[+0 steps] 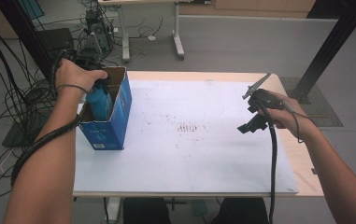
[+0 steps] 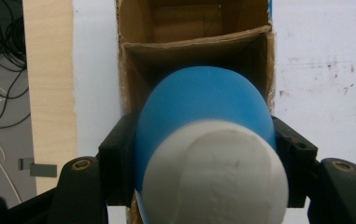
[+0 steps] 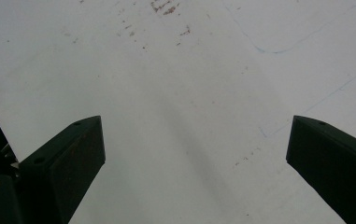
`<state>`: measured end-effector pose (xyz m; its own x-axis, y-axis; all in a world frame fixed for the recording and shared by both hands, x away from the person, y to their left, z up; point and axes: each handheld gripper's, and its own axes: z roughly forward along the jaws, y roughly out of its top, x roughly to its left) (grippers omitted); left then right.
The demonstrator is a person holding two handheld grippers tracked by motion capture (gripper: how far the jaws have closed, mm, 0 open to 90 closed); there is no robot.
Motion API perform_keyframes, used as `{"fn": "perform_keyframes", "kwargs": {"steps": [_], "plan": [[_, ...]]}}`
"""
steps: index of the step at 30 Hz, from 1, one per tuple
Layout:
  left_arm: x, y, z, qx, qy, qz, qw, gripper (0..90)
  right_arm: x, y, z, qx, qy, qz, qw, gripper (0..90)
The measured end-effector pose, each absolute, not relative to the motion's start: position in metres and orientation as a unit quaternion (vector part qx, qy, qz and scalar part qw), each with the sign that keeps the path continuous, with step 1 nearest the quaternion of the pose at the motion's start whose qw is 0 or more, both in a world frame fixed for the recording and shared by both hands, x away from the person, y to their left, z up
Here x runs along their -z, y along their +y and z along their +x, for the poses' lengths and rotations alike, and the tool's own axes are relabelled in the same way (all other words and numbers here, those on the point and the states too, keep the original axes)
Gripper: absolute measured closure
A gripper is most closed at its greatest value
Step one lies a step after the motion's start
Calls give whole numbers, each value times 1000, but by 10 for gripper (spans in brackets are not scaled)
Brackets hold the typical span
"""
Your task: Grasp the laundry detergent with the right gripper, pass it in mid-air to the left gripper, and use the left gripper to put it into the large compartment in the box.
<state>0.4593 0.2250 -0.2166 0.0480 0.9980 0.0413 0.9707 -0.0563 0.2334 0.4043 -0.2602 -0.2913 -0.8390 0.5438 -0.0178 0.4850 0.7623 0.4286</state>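
Black grippers (image 1: 252, 119) had brass-ringed screw holes, thick ribbed black cables (image 1: 273, 158), and the arms were bare.

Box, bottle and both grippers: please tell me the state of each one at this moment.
Blue cardboard box: upright on the table's left side, top flaps open, brown inside.
Blue bottle: white cap on, gripped between the fingers, partly down inside the box.
Left gripper: shut on the blue bottle, over the box opening.
Right gripper: open, nothing between its fingers, above the white table sheet.
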Motion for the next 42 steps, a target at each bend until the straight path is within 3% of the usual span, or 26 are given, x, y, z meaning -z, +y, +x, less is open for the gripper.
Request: {"fn": "perform_keyframes", "kwargs": {"steps": [21,42], "plan": [[266,229,457,-91,692,713,68,377,296,-264,406,-213,933,281,65,40],[269,228,455,-99,692,711,73,376,296,-261,404,-213,934,280,66,40]]}}
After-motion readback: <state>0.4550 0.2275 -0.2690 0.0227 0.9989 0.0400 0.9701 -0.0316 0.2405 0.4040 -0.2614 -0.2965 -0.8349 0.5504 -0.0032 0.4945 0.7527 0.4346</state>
